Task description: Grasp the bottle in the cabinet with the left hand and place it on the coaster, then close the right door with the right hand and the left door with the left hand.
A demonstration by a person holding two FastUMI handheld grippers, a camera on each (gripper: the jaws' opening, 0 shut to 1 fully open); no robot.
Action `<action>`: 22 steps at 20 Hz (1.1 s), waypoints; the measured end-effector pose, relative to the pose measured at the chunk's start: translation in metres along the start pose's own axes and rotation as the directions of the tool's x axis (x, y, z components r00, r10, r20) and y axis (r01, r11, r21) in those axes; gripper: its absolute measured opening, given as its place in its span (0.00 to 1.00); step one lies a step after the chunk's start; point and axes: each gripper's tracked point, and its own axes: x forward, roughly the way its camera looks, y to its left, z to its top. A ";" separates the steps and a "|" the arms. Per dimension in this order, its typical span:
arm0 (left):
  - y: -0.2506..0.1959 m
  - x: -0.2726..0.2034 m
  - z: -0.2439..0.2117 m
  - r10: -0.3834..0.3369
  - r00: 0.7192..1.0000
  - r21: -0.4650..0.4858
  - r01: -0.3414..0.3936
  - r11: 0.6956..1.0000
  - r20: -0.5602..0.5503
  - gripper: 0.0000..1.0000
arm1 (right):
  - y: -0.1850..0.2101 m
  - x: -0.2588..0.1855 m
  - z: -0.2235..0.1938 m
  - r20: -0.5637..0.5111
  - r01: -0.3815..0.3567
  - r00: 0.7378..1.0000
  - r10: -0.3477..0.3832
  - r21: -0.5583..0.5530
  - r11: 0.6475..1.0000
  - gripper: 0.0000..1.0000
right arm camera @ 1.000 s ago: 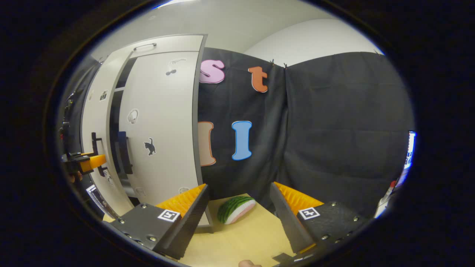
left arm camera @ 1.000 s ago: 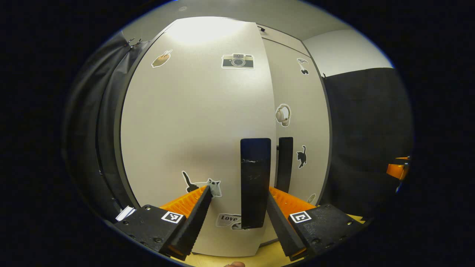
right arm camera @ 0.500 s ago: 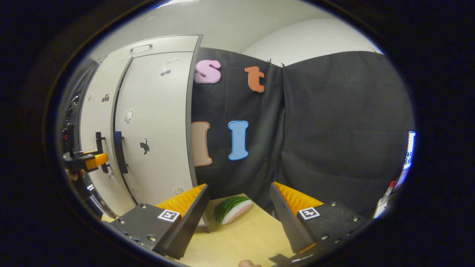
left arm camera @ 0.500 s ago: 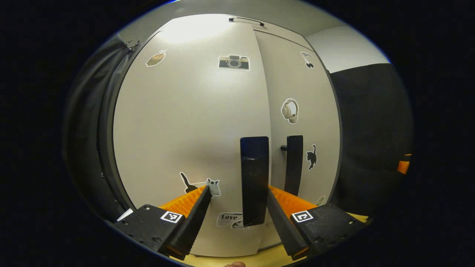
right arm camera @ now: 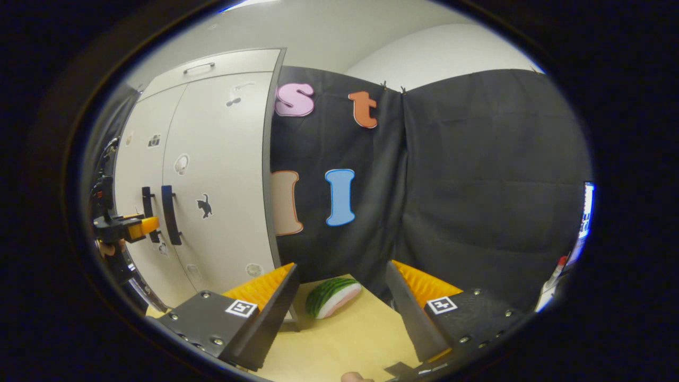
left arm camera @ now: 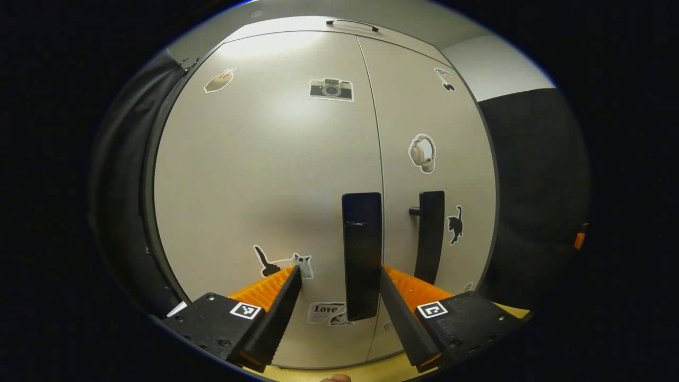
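The grey cabinet's left door [left arm camera: 254,175] and right door [left arm camera: 424,106] stand flush, with only a thin seam between them. My left gripper [left arm camera: 339,271] is open right in front of the left door. The lower end of that door's black bar handle [left arm camera: 362,239] sits between its fingers, close against the right finger [left arm camera: 395,297]. The right door's handle [left arm camera: 431,233] is just beyond. In the right gripper view the cabinet [right arm camera: 223,175] is at the left, with the left gripper [right arm camera: 127,228] at its handles [right arm camera: 168,215]. My right gripper [right arm camera: 342,276] hangs open over the table, holding nothing.
A toy watermelon slice [right arm camera: 333,297] lies on the wooden tabletop [right arm camera: 339,339] just past the right gripper. The black cloth wall [right arm camera: 477,185] stands behind it. A lit screen [right arm camera: 583,212] and a small white object with a red top [right arm camera: 554,276] sit at the far right edge.
The left door has swung shut with my left gripper moving in against it; the dark gap between the doors has closed. The right gripper has barely moved.
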 end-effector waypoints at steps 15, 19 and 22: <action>-0.061 -0.083 0.102 0.034 0.999 0.018 -0.035 0.999 0.031 0.89 | 0.038 -0.002 0.111 0.143 -0.183 0.971 0.192 -0.075 0.980 0.97; -0.101 -0.114 0.154 0.016 0.993 -0.047 -0.010 0.999 0.113 0.89 | 0.044 -0.006 0.151 0.183 -0.264 0.944 0.275 -0.079 0.961 0.97; -0.129 -0.129 0.174 0.018 0.987 -0.048 -0.010 0.999 0.158 0.89 | 0.038 -0.006 0.159 0.190 -0.319 0.927 0.324 -0.056 0.946 1.00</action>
